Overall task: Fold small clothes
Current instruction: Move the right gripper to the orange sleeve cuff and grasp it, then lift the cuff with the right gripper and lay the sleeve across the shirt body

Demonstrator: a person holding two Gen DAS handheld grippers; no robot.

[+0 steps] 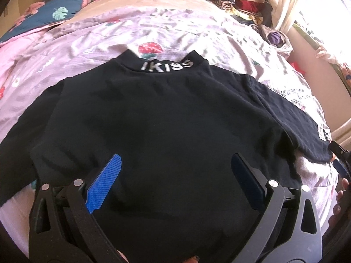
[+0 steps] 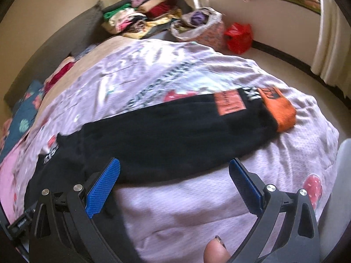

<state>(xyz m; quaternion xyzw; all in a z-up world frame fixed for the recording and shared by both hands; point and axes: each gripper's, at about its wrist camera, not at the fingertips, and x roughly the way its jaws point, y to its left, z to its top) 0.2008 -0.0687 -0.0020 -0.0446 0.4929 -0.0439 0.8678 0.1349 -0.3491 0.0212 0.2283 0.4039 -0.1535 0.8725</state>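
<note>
I am holding my left gripper point(image 1: 175, 184) low over the black sweater point(image 1: 166, 118), its blue pads spread wide and gripping nothing. The sweater is lying spread flat on the bed, on a pink printed bedsheet point(image 1: 65, 50), with its collar point(image 1: 166, 64) pointing away from me and the hem nearest my left gripper. The body of the sweater is filling the space between and beyond the two pads, so I am hovering right above its lower middle.

Moving right, the sleeve point(image 2: 175, 127) is stretching out across the sheet toward its orange cuff point(image 2: 277, 109), with an orange patch point(image 2: 229, 104) just short of it. I am keeping my right gripper point(image 2: 174, 186) near the armpit end of that sleeve, also spread open and empty; its left pad is over black cloth, its right pad over bare sheet, and the sleeve's lower edge is running between them.

I am judging the cloth to be soft, light and floppy, a thickish knit that will sag and crease wherever it is lifted, and not slippery. The best holds look to be edges: the cuff or the sleeve's lower edge for my right gripper, and the hem or shoulder seam for my left, pinching one layer cleanly so the sheet underneath is not coming up with it.
</note>
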